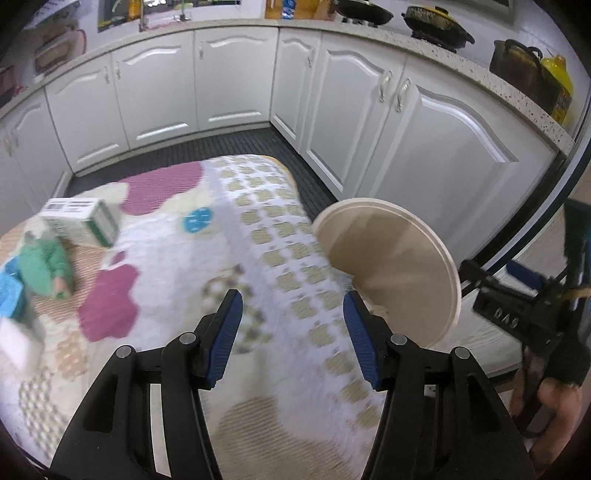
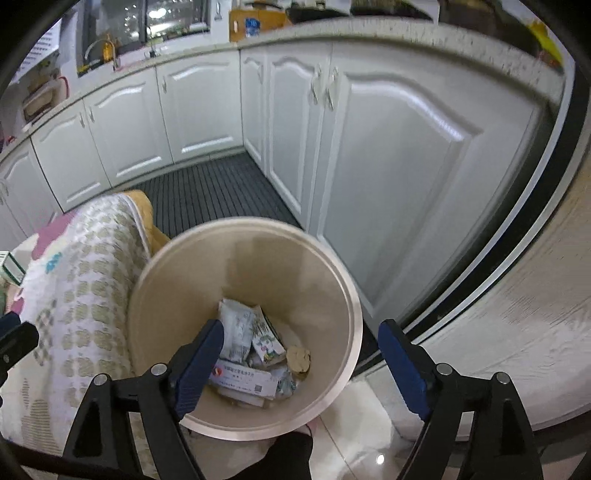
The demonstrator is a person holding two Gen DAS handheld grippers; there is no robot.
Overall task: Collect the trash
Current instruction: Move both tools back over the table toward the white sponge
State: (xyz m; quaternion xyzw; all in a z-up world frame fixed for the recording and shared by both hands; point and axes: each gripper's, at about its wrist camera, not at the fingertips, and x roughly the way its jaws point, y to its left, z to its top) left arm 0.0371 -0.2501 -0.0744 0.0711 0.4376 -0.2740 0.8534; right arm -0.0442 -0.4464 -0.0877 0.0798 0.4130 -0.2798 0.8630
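A beige round trash bin [image 2: 184, 280] stands on the floor beside a table covered by a patterned cloth [image 1: 184, 258]. The bin holds several wrappers and a paper box [image 2: 243, 380]. My right gripper [image 2: 301, 354] is open and empty, hovering above the bin's mouth. In the left wrist view the bin [image 1: 402, 269] shows at the table's right edge. My left gripper [image 1: 291, 332] is open and empty above the cloth. A white and green carton [image 1: 85, 221], a green crumpled item [image 1: 46, 266] and a blue item [image 1: 9, 295] lie on the cloth at the left.
White kitchen cabinets [image 1: 221, 85] run along the back and right under a speckled counter with pots [image 1: 436, 22]. A dark slatted mat [image 2: 214, 188] covers the floor. A white wood-grain surface [image 2: 517, 332] curves at the right. The right gripper's body [image 1: 517, 314] shows at right.
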